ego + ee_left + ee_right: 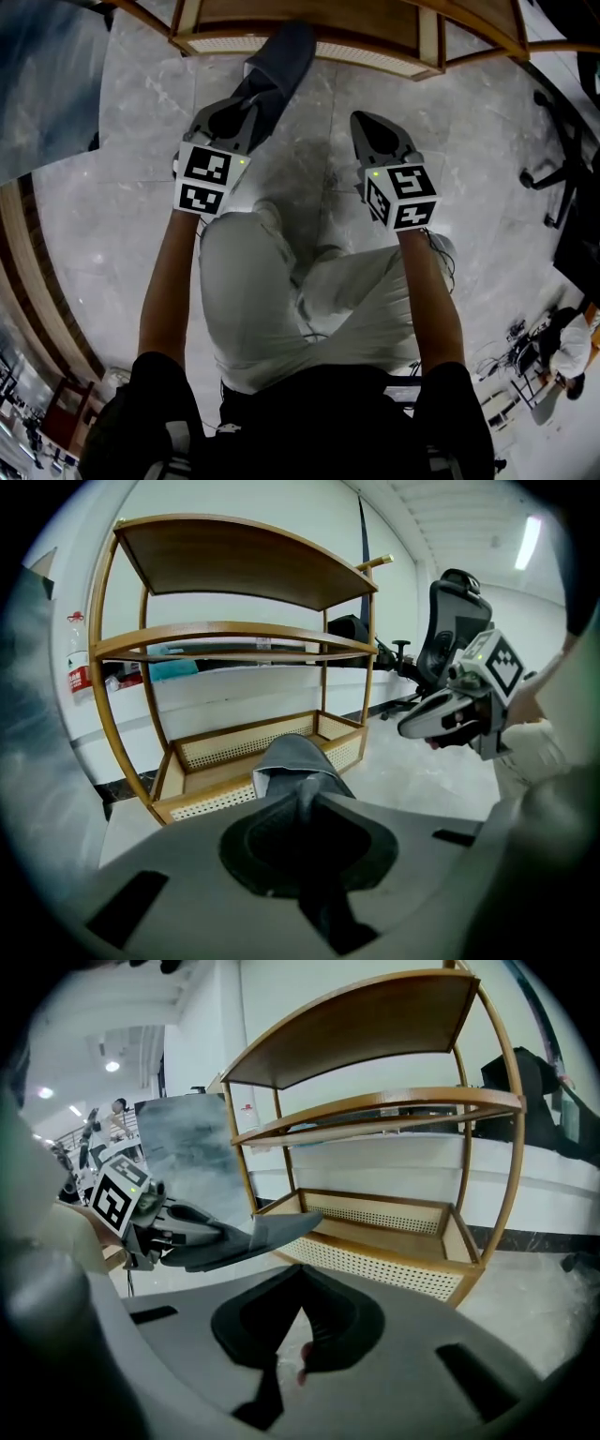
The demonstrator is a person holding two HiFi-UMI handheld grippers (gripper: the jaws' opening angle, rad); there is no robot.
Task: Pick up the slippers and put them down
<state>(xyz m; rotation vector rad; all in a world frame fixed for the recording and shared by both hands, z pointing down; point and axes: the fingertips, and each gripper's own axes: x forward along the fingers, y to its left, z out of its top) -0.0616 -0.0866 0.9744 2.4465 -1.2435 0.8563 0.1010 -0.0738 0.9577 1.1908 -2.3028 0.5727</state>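
Left tool (251,101) clamps a grey slipper (284,54) jutting ahead toward the shelf (375,58); right tool (364,120) beside it is closed, holding nothing.

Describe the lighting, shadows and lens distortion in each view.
Head view: wide-angle bending curves the wooden shelf; a soft shadow darkens the marble floor. Left gripper view: black vignette at the corners; a ceiling light strip glares at upper right. Right gripper view: the shelf's posts bow outward; ceiling lamps blow out at upper left.
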